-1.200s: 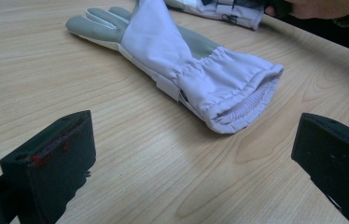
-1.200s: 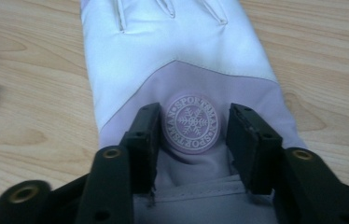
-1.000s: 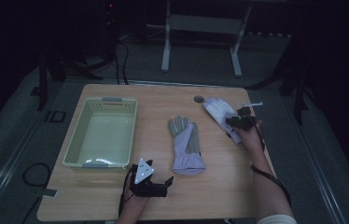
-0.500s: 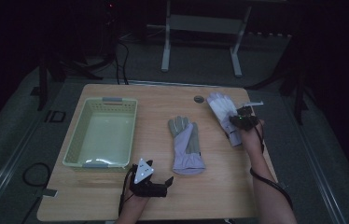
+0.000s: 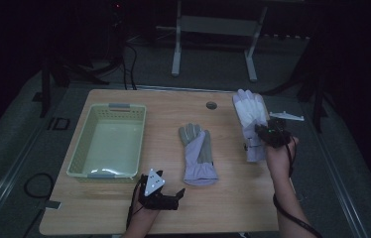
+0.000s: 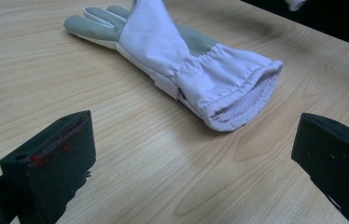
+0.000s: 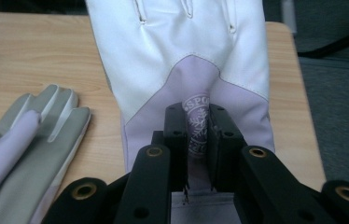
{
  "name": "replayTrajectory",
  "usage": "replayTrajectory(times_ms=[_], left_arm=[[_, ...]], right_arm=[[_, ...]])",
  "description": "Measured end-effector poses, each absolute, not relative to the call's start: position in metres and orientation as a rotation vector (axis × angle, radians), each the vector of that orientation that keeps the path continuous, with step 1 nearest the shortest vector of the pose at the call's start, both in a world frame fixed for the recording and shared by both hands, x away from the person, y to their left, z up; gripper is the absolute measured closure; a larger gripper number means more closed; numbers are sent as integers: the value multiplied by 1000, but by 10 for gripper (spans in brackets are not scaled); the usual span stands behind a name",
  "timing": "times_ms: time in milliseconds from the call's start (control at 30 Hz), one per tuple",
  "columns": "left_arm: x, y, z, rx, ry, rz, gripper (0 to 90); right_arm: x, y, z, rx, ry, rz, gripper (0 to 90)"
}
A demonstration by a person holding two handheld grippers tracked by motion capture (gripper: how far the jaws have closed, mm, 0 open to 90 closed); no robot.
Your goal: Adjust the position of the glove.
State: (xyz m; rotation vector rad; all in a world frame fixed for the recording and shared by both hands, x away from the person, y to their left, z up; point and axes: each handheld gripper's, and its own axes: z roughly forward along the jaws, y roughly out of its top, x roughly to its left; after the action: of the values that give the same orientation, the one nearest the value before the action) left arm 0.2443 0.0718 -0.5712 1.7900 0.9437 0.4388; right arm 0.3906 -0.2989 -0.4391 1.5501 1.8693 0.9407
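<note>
right gripper (image 7: pixel 196 135) pinches a fold of the back of the white glove (image 7: pixel 182 60) near its cuff; its jaws have just been closing and now stand narrow with the fabric and printed emblem bunched between the pads. in the high view this glove (image 5: pixel 251 116) sits at the far right of the table (image 5: pixel 233 208), fingers pointing away from the person, with the right gripper (image 5: pixel 269 135) over its cuff end

left gripper (image 5: pixel 166 197) rests near the front edge of the table, jaws wide apart with nothing between them; from its own view the second glove (image 6: pixel 182 60) lies ahead, cuff opening toward the jaws, grey palm patches partly up. in the high view that glove (image 5: pixel 197 151) lies flat mid-table, well apart from the held one

pale green basket (image 5: pixel 82 151) stands at the left of the table, apparently with nothing in it

judgement: step in hand is the pick-up of the right-hand glove, grip made, lift starting. next move likely calls for raising it until the fingers hang free, then carrying it leftward over the second glove to the basket. grip is on one fold only, so the glove may swing or slip; keep the carry slow

a small round dark insert (image 5: pixel 211 105) shows on the table's far side
</note>
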Motion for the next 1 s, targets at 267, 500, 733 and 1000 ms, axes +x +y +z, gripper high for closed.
replayTrajectory(times_ms=[267,500,733,1000], left_arm=[[243,71,-571,1789,932,456,0],[242,72,-571,1786,927,457,0],[241,72,-571,1784,922,460,0],[244,75,-571,1769,922,416,0]], right_arm=[[347,-294,-447,1665,1796,921,796],[351,-284,-485,1761,1782,865,793],[371,-280,-526,1846,1789,779,753],[377,-284,-510,1725,1901,821,564]])
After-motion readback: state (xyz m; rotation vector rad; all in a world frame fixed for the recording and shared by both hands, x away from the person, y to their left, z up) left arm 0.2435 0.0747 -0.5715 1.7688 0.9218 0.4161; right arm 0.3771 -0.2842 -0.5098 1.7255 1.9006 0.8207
